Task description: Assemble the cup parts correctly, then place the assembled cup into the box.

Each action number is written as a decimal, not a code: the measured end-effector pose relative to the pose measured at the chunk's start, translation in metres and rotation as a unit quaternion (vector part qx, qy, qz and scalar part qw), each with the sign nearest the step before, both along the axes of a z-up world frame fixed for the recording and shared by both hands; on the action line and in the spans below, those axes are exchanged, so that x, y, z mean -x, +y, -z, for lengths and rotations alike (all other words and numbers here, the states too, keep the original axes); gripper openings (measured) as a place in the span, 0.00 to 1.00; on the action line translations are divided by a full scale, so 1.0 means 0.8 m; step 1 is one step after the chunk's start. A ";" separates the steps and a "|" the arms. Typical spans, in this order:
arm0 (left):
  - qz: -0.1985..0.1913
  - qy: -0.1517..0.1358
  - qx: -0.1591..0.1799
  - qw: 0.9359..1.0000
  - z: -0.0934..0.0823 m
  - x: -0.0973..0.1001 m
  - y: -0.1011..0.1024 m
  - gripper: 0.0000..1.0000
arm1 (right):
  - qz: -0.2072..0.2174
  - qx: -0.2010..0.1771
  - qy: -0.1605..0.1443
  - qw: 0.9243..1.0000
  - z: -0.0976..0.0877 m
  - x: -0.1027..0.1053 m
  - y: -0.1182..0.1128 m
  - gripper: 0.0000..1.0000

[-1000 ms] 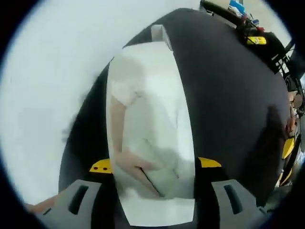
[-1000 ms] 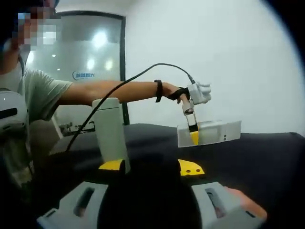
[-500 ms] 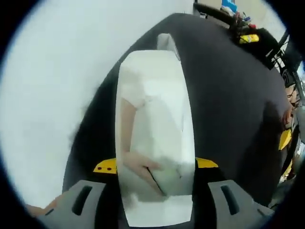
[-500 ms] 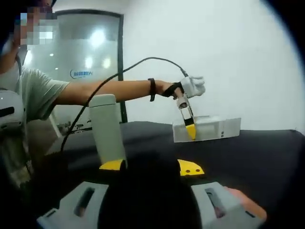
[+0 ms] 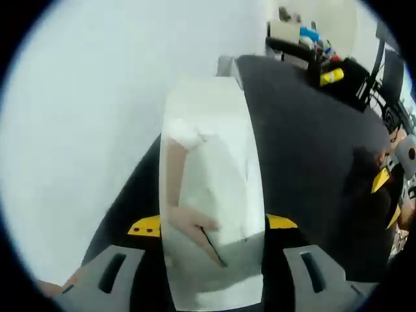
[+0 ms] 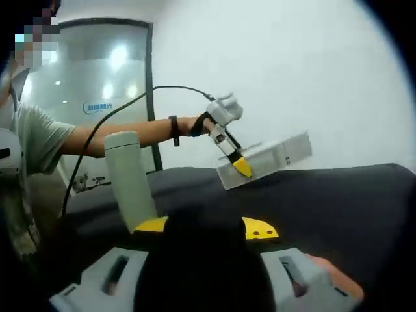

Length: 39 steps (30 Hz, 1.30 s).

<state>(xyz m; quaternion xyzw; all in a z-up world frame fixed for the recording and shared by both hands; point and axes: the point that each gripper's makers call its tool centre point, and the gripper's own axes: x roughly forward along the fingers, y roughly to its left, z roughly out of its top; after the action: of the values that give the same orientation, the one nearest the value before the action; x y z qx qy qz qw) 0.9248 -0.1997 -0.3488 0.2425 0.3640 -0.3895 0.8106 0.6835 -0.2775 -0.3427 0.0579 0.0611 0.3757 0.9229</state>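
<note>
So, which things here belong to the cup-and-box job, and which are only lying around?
Job:
- white box, lifted off the table by the left gripper
- pale green cup, beside the right gripper

Lying about:
- yellow object and clutter on the far desk
- glass door

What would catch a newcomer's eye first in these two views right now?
In the right gripper view, the left gripper holds the white box tilted in the air above the black table. Nearer, the pale cup stands tall by the right gripper's jaws. In the left gripper view, the box lies between the jaws.
</note>
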 end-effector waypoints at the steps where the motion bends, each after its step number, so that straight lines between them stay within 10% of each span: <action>1: 0.000 -0.006 0.018 1.000 -0.008 0.000 -0.001 0.52 | 0.002 -0.005 0.000 1.000 -0.001 -0.001 -0.002 0.39; 14: -0.038 -0.151 0.213 0.965 -0.146 0.055 0.021 0.52 | 0.044 -0.103 0.017 0.994 -0.026 -0.015 -0.033 0.46; 22: -0.045 -0.231 0.286 0.929 -0.229 0.110 0.031 0.52 | 0.078 -0.210 0.014 0.974 -0.148 -0.023 -0.067 0.59; 31: -0.015 -0.264 0.333 0.905 -0.291 0.201 0.013 0.53 | 0.078 -0.182 -0.022 0.980 -0.285 0.009 -0.032 0.73; 39: 0.006 -0.292 0.361 0.886 -0.307 0.282 -0.011 0.53 | 0.083 -0.141 -0.036 0.986 -0.348 0.039 0.009 0.74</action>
<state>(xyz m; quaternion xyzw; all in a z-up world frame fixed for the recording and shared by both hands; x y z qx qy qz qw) 0.6992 -0.2086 -0.1036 0.0381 -0.0563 -0.4106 0.9093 0.6525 -0.2704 -0.0641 0.1793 -0.0307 0.3046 0.9350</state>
